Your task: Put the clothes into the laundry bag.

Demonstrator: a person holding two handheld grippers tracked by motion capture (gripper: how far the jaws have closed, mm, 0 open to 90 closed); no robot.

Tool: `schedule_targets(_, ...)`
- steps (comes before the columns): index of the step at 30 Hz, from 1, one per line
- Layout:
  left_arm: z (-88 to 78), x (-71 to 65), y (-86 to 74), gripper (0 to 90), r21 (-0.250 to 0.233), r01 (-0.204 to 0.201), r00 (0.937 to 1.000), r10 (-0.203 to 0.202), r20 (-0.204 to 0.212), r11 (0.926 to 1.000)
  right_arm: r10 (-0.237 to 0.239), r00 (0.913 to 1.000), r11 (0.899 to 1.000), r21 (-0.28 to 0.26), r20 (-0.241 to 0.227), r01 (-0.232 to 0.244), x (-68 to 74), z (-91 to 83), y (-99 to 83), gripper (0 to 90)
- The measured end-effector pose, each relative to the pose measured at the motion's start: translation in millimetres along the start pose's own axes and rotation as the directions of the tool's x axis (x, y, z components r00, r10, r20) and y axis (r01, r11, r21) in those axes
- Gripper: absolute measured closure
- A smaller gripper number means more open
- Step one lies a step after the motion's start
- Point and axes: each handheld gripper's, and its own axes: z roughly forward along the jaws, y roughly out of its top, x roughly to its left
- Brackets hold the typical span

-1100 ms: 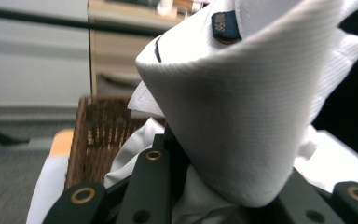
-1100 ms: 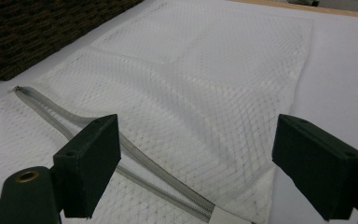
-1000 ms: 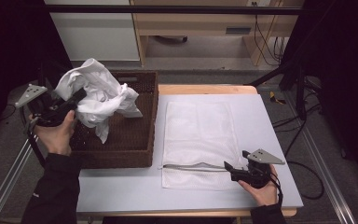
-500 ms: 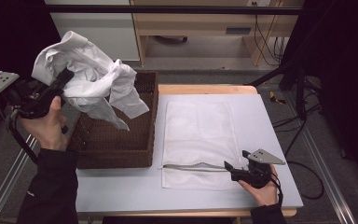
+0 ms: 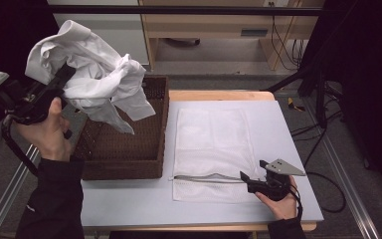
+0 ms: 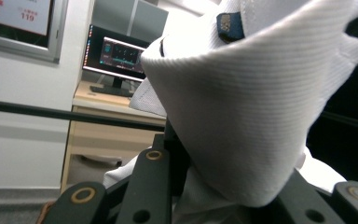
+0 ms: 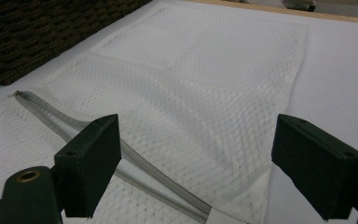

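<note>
While the left gripper (image 5: 62, 79) is held up at the far left of the scene, above the left edge of the wicker basket (image 5: 124, 154), its jaws are clamped on a crumpled white shirt (image 5: 92, 74). The garment hangs bunched from the jaws, with one loose tail drooping over the basket's interior without touching the weave. In the left gripper view the shirt (image 6: 242, 102) sits right against the camera; ribbed white fabric and a small dark label (image 6: 227, 23) near the top are visible, and the cloth is pinched between the two black jaws. A desk with a lit monitor (image 6: 114, 58) stands in the background. The right gripper (image 5: 246, 180) rests low at the near right of the table (image 5: 129, 204), at the right end of the zipper (image 5: 204, 178) of a white mesh laundry bag (image 5: 211, 144). The bag lies flat on the table, just right of the basket. In the right gripper view the jaws stand wide apart over the mesh (image 7: 205, 93), gripping nothing, with the zipper (image 7: 135, 168) running below the left jaw.
</note>
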Motion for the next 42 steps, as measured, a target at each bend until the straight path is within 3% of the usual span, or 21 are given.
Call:
schedule_targets(10,0.0,-34.7,12.4,75.5,-0.013,-0.008,0.9968,0.009,0.080,0.9999,0.002,0.9999,1.000,-0.017,0.011,-0.002,-0.9,-3.1,1.3,15.3)
schedule_targets(19,13.2,-72.1,16.7,75.5,-0.009,-0.009,0.9883,0.010,0.152,0.9999,0.003,0.9999,1.000,-0.027,0.013,-0.003,-1.8,-4.6,1.8,15.1)
schedule_targets(28,33.4,-104.6,5.8,75.4,0.022,-0.029,0.9780,0.024,0.207,0.9993,0.013,0.9998,0.999,-0.039,0.013,-0.012,-2.5,-7.7,3.5,14.8)
schedule_targets(42,71.4,-157.1,-28.2,75.4,0.086,-0.065,0.9536,0.036,0.299,0.9942,0.023,0.9995,0.998,-0.054,0.020,-0.022,-8.2,-13.4,4.2,15.0)
